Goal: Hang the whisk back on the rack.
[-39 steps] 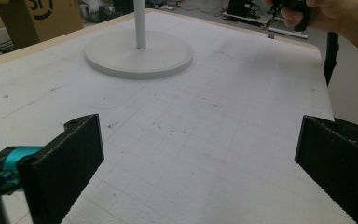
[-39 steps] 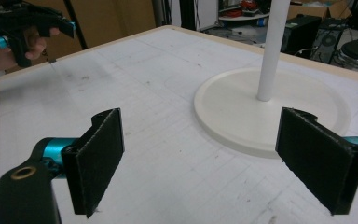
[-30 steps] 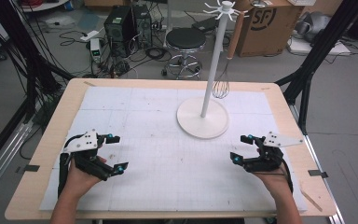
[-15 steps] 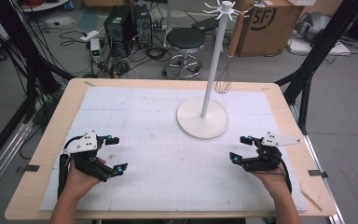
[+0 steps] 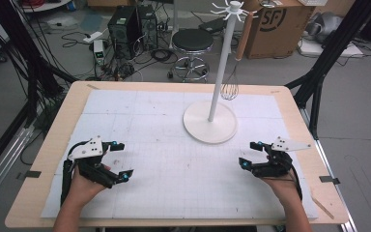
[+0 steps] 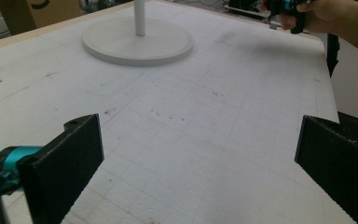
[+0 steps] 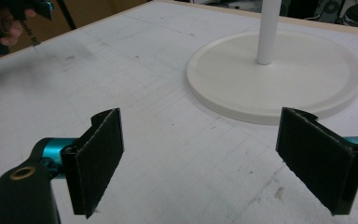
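A wooden table (image 5: 43, 145) has a white mat (image 5: 164, 145) on top. Near the far middle of the mat stands a white stand (image 5: 210, 121) with a round base and a tall pole. A whisk (image 5: 230, 87) hangs from a hook at the top of the stand, on its right side. The whisk hangs in the air and does not touch the mat.

The left gripper (image 5: 118, 161) is held in a hand at the near left of the mat. Its jaws are spread wide with nothing between them. In the left gripper view they point across bare mat toward the stand.

The right gripper (image 5: 251, 154) is held in a hand at the near right of the mat. Its jaws are spread wide too, with nothing between them. In the right gripper view the base sits just past them.

Both grippers are well apart from the stand and from each other.
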Motion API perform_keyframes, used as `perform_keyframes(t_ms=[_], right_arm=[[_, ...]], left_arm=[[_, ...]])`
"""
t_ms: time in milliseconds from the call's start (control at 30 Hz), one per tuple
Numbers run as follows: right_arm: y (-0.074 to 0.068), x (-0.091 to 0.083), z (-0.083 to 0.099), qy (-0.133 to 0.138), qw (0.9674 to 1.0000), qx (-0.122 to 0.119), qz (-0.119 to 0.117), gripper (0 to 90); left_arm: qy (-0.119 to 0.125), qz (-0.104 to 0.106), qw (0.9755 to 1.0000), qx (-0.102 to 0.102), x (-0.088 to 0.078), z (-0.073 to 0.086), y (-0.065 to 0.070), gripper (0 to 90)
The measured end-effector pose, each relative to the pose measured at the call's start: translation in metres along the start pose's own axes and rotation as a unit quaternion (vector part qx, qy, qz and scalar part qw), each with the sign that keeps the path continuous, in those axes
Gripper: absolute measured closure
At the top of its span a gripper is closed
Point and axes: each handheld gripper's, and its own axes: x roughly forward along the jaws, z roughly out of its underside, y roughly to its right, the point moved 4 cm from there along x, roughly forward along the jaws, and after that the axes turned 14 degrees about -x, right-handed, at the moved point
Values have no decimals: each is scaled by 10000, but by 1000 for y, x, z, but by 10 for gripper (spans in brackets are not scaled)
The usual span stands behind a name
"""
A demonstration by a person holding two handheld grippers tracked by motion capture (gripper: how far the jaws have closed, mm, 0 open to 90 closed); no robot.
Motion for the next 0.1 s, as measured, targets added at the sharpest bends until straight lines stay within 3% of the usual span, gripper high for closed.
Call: perform_keyframes(t_ms=[100], right_arm=[[1,0,1,-31,10000,5,10,145]], left_arm=[[-100,-68,9999,-84,3,4,-2,16]])
